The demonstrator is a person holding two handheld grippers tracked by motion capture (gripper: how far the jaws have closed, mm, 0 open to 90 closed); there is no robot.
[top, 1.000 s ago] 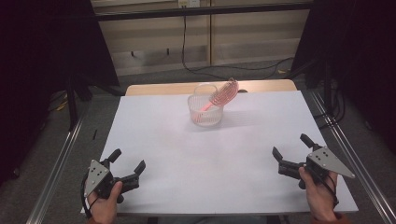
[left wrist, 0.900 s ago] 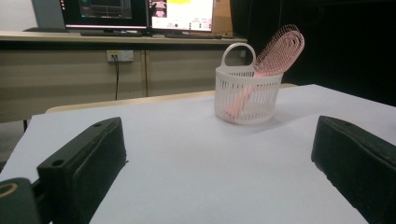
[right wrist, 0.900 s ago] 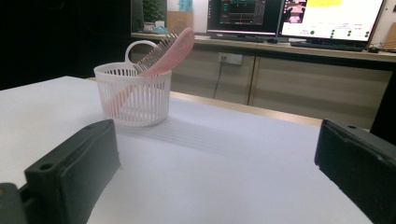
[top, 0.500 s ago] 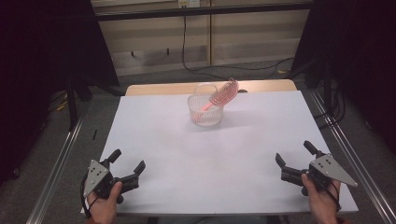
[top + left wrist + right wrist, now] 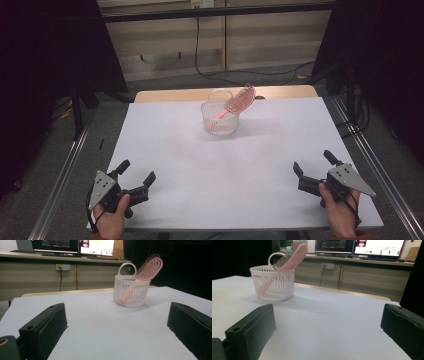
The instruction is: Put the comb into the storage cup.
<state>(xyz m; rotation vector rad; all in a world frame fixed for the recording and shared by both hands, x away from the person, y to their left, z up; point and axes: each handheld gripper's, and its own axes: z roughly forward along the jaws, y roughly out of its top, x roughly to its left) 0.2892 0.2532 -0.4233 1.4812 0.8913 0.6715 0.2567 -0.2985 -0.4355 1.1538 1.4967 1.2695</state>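
Note:
A small white slatted basket (image 5: 219, 120) (image 5: 131, 293) (image 5: 272, 285) stands toward the far middle of the white table (image 5: 220, 165). A pink hairbrush (image 5: 239, 100) (image 5: 149, 267) (image 5: 292, 256) leans in it, handle down, head sticking out over the rim. At the near left corner a hand holds my left gripper (image 5: 136, 174) (image 5: 117, 322) open, with nothing between its jaws. My right gripper (image 5: 316, 163) (image 5: 329, 326) rests at the near right corner, also open and holding nothing. Both are far from the basket.
A wooden table edge (image 5: 200, 94) runs behind the white surface. Metal frame rails (image 5: 65, 165) flank the table on both sides. Cabinets with a cable (image 5: 200, 50) and monitors (image 5: 377, 246) stand at the back.
My right gripper has drawn back toward the near edge of the table and slightly right. The left gripper, basket and brush have stayed put.

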